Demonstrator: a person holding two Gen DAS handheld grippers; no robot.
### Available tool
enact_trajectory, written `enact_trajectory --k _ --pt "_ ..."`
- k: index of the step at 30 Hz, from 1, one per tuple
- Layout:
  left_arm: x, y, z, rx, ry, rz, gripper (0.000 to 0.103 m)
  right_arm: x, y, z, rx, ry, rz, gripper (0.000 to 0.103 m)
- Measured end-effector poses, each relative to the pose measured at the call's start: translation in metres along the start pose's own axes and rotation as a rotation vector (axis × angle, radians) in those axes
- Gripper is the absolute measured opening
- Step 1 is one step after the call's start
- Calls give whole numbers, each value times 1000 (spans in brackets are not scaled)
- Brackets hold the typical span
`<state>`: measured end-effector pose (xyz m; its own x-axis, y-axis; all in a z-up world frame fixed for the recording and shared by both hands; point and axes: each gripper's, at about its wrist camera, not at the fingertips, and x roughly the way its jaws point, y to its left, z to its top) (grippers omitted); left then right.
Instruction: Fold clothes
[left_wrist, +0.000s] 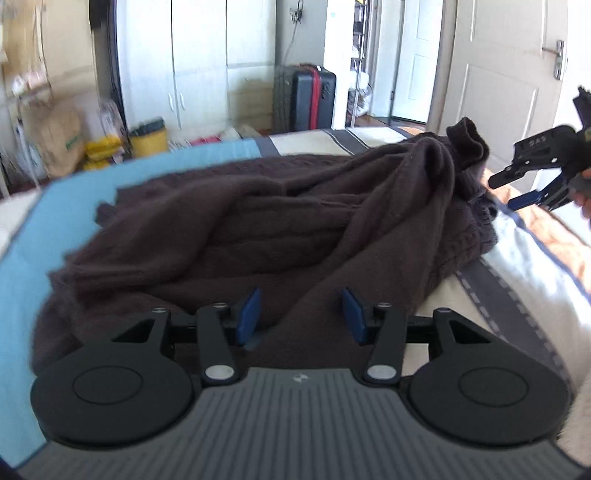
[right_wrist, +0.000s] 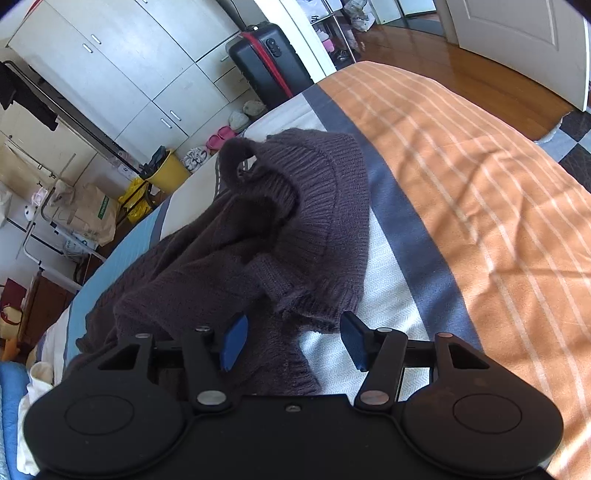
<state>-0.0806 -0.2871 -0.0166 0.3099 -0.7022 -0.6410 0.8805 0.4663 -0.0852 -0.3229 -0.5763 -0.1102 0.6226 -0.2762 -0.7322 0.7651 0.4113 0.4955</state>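
On the bed (right_wrist: 480, 192), a dark sweater (left_wrist: 258, 221) bunched, long axis running left hand-held gripper (left_wrist: 301, 315) to right hand-held gripper (right_wrist: 293, 341). Both released, cloth lying loose between blue pads. Ribbed hem nearest the right.

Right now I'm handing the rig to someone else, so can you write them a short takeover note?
Left hand-held gripper: open, holding nothing, over the near edge of the dark brown sweater.
Right hand-held gripper: open, empty, at the sweater's ribbed hem.
Sweater lies bunched and rumpled on the bed.
Done: no neat fold visible.
Left: spread it flat, then fold.
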Motion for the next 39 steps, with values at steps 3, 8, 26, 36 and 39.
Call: enact_trajectory --k 3,8,26,36,39 --pt "12 -2 -1 12 62 -18 57 8 -5 4 63 -12 -17 64" --pt "25 -2 -16 11 101 -10 65 44 -6 15 60 8 -68 71" --pt "-30 -17 -12 -153 68 -400 17 -77 6 -6 -249 -502 -540 16" --pt "-27 16 -4 -188 -17 -127 51 -55 -25 4 -149 -362 -567 16" --pt "-21 47 -4 -380 -8 -116 51 -67 -1 -7 -266 -484 -626 16"
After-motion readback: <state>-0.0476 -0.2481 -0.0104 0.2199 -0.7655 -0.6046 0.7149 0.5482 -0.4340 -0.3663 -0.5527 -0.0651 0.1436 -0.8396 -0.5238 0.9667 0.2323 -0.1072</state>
